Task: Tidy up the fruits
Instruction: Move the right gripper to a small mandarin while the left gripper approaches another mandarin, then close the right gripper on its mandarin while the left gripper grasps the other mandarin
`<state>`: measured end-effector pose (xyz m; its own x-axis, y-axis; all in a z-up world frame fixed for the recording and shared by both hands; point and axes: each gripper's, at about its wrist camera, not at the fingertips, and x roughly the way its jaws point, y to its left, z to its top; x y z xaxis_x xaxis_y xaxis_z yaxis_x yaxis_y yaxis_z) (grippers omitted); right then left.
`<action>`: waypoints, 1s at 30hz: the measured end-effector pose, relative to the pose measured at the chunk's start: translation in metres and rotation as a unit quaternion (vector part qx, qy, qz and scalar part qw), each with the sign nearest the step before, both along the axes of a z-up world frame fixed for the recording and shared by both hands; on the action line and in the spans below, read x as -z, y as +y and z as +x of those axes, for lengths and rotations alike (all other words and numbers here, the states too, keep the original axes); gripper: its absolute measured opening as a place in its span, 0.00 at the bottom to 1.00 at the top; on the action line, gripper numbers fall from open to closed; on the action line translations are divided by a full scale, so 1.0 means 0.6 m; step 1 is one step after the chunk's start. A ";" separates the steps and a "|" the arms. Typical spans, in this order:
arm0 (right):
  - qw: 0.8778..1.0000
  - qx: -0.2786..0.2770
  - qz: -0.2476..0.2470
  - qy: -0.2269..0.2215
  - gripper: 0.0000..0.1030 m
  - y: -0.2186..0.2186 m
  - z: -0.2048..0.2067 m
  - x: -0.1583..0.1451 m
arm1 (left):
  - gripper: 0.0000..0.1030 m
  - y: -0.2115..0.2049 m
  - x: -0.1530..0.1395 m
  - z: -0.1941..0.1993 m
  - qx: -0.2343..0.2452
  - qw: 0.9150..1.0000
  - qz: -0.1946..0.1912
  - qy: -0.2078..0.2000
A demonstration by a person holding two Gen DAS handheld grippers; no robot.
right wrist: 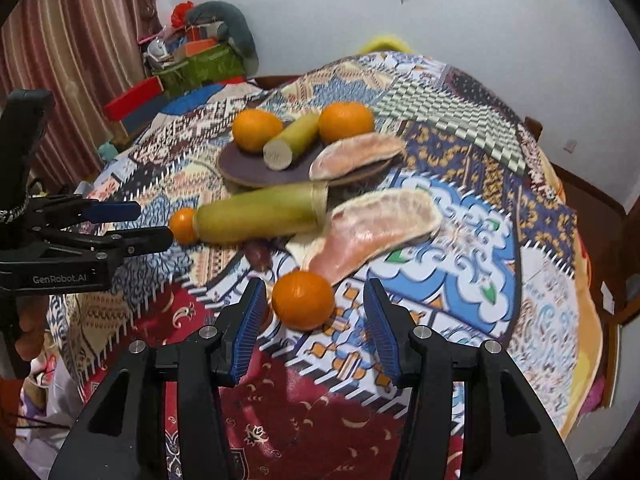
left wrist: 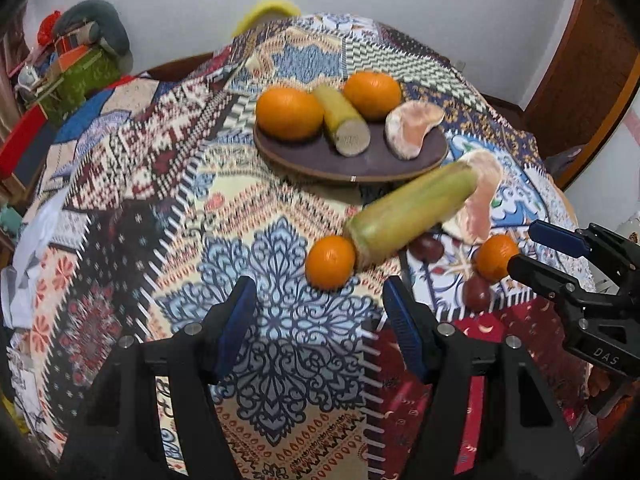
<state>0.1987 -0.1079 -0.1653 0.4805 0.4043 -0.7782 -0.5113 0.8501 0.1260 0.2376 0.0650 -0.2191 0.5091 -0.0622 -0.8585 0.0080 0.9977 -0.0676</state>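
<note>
- Right gripper (right wrist: 316, 330): jaws spread wide, holding nothing. You have an orange (right wrist: 303, 300) just ahead, sitting between the fingertips but nearer the left finger. Neither pad touches it as far as the right wrist view shows.
- Left gripper (left wrist: 318, 314): jaws wide as well, empty. A second orange (left wrist: 330, 262) lies straight ahead of it, just past the fingertips and a little right of centre.
- Nearer arm: by my reading the right one is closer to a grasp; its orange is already inside the gap, while yours on the left is still out in front.
- Sugarcane piece (left wrist: 412, 216): long axis runs from near-left to far-right across the left gripper's front, its near end touching the second orange. Expect the cane to roll if that orange is lifted.
- Pomelo segment (right wrist: 376, 232): ahead and right of the right gripper, just beyond its orange, lying flat.
- Plate (right wrist: 240, 168): farther ahead of both grippers, carrying two oranges, a short cane piece and a pomelo segment. Bare room shows at its near-left part.
- Small dark fruits (left wrist: 476, 292): close beside the right gripper's orange, on its left.
- Tablecloth (left wrist: 280, 320): open patterned area directly under and behind both grippers; the table edges are well off to the sides.
</note>
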 end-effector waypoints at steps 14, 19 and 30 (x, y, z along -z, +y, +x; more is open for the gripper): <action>1.000 -0.012 0.012 0.019 0.35 0.002 0.004 0.020 | 0.51 -0.005 0.027 0.019 -0.001 1.000 0.008 -0.013; 1.000 -0.013 0.019 0.019 0.33 0.003 0.005 0.021 | 0.46 0.001 0.028 0.026 0.002 1.000 -0.002 -0.016; 0.999 -0.013 0.025 0.017 0.32 0.001 0.002 0.016 | 0.27 -0.006 0.027 0.021 0.017 1.000 -0.006 -0.026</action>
<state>0.1999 -0.1070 -0.1749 0.4436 0.4549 -0.7722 -0.5277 0.8290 0.1852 0.2505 0.0615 -0.2352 0.5498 -0.0903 -0.8304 0.0448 0.9959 -0.0786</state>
